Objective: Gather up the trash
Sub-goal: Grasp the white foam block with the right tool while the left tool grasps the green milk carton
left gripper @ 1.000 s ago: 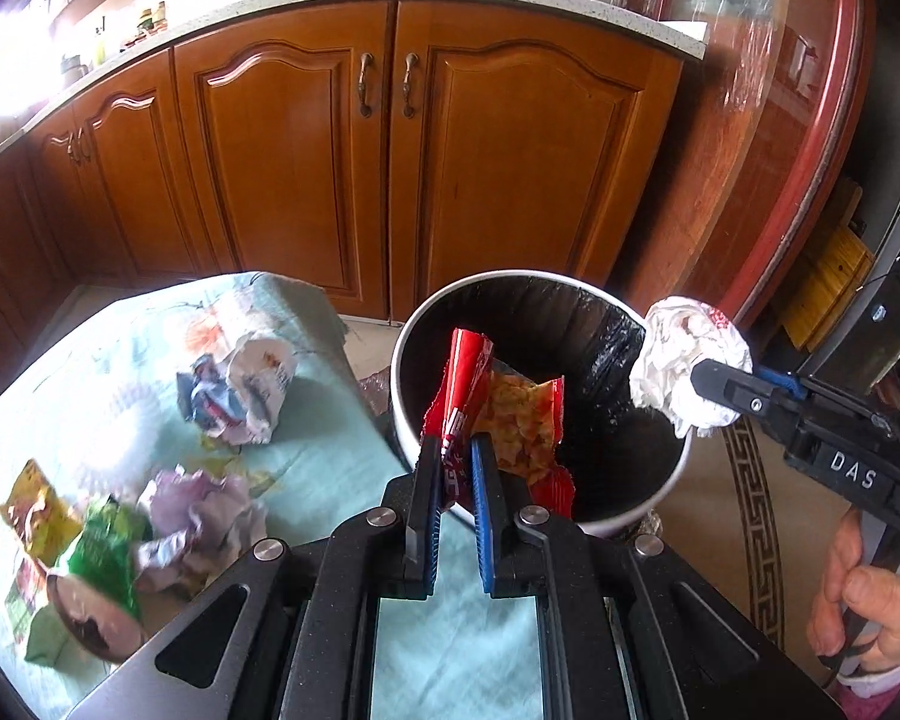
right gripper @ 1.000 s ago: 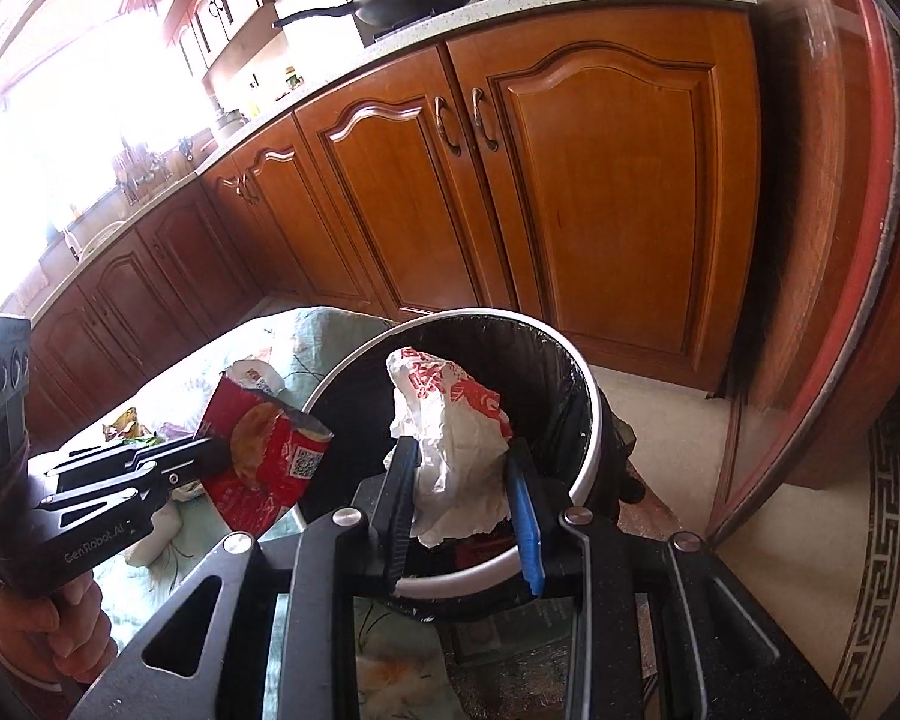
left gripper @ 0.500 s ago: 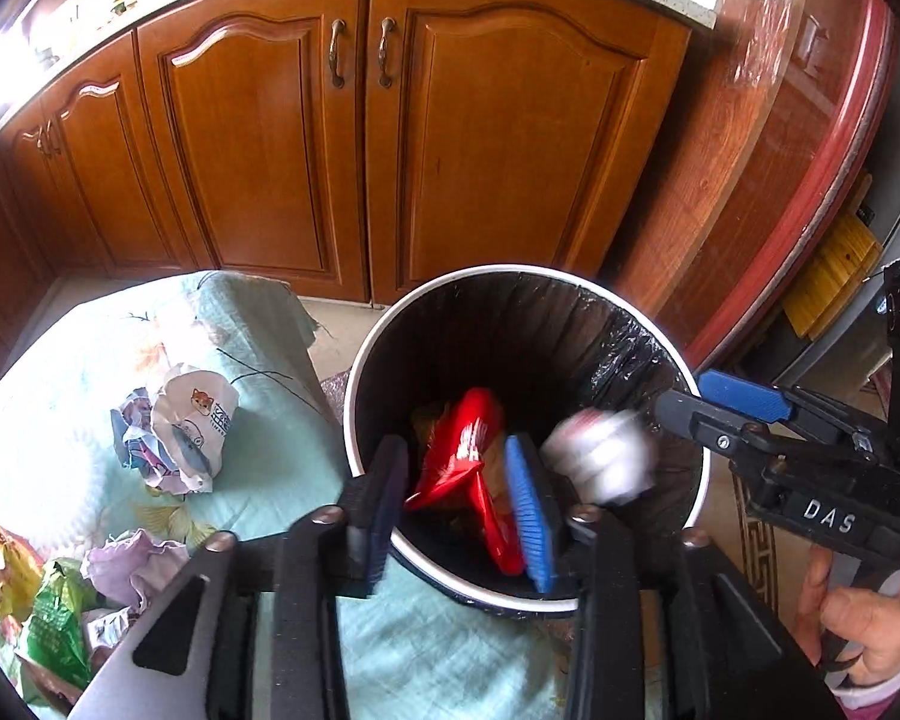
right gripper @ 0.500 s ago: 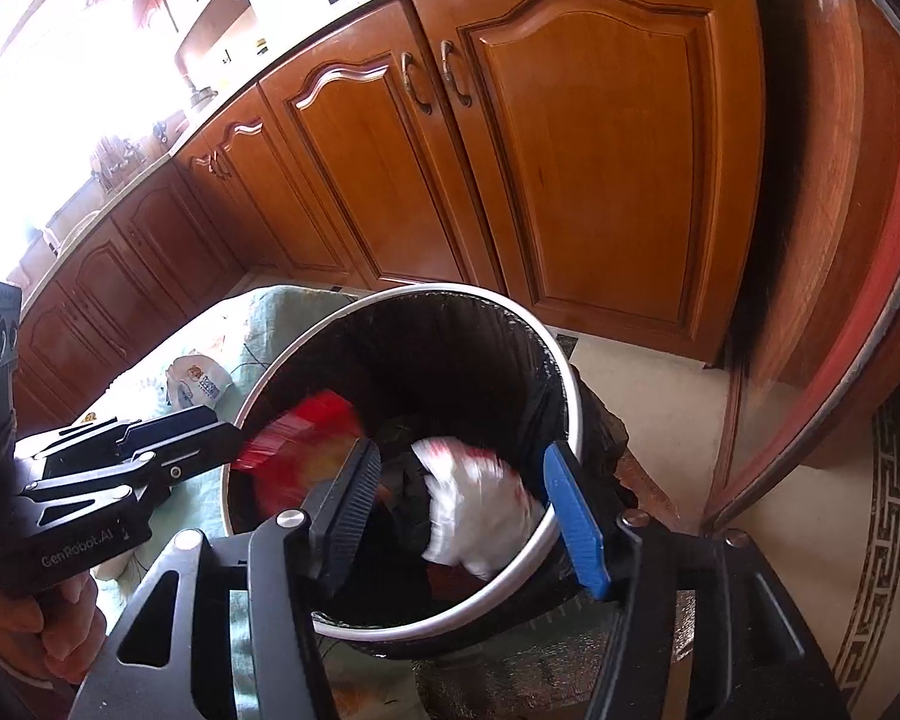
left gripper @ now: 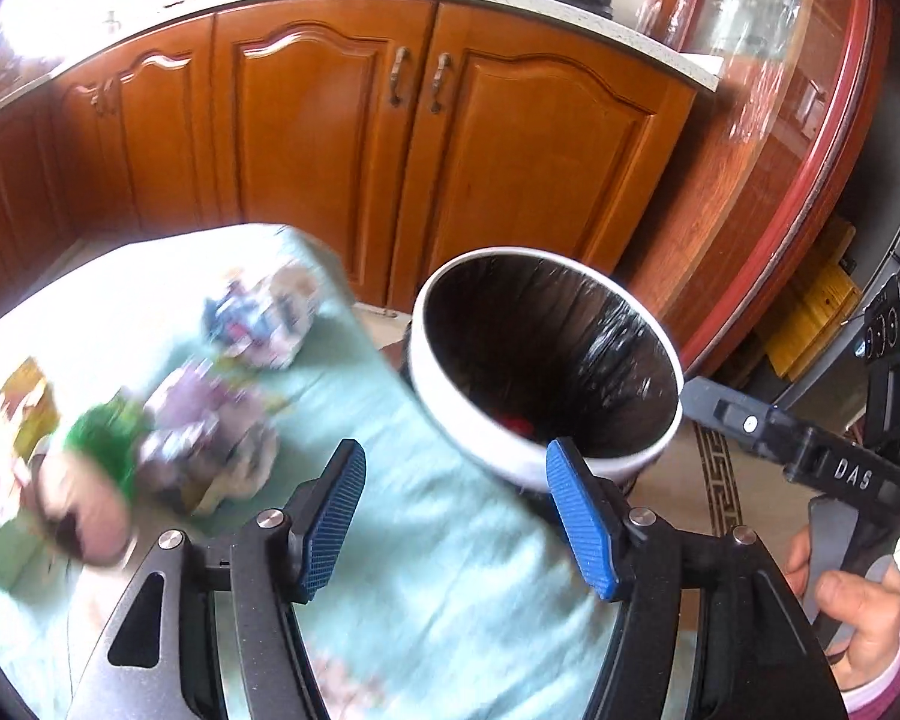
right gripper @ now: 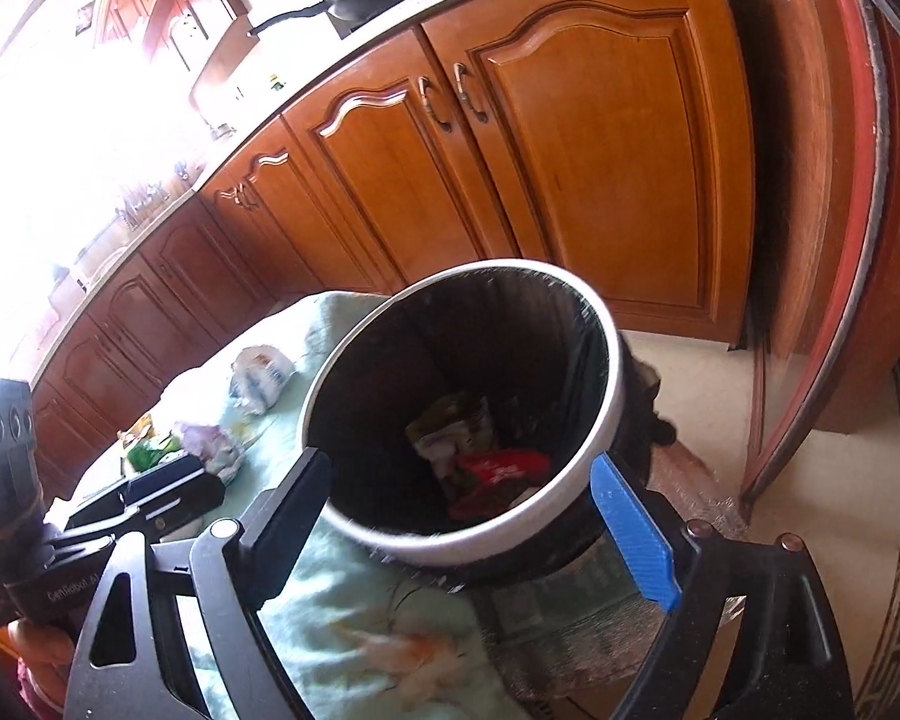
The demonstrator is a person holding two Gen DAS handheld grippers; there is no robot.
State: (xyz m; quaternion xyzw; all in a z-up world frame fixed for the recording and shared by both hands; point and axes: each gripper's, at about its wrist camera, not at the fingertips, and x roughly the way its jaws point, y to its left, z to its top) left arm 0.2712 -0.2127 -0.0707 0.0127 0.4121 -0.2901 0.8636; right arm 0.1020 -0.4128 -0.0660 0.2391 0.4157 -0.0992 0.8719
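Step now: both hand-held grippers are letting go over the trash bin (right gripper: 594, 324), so the next job is to go and get more trash.
Left hand-held gripper (left gripper: 456, 516): its blue jaws are opening and nothing is between them. It sits over the green cloth, near the bin's rim.
Right hand-held gripper (right gripper: 468, 516): its jaws are opening wide and nothing is between them. It looks right down into the bin.
Trash in the bin: a red wrapper (right gripper: 501, 468) and a dull packet (right gripper: 450, 426) lie at the bottom, on the black liner.
Trash still out: a white and blue crumpled ball (left gripper: 258, 324), a purple crumpled bit (left gripper: 210, 420) and a green wrapper (left gripper: 105, 450) lie on the tabletop (left gripper: 450, 570), beside the bin.
How to do it well: keep the jaws wide until they are around one piece. Take the piece closest to the bin first. Pinch it in the middle so it does not slip. Lift it clear over the white rim before you let go.
Hard to see: the left view is blurry, so the wrappers look smeared and I cannot tell how many there are.
Cut off: the far left of the tabletop runs out of the picture, so more trash may be there.
Hidden: the bin's near wall hides part of its floor.
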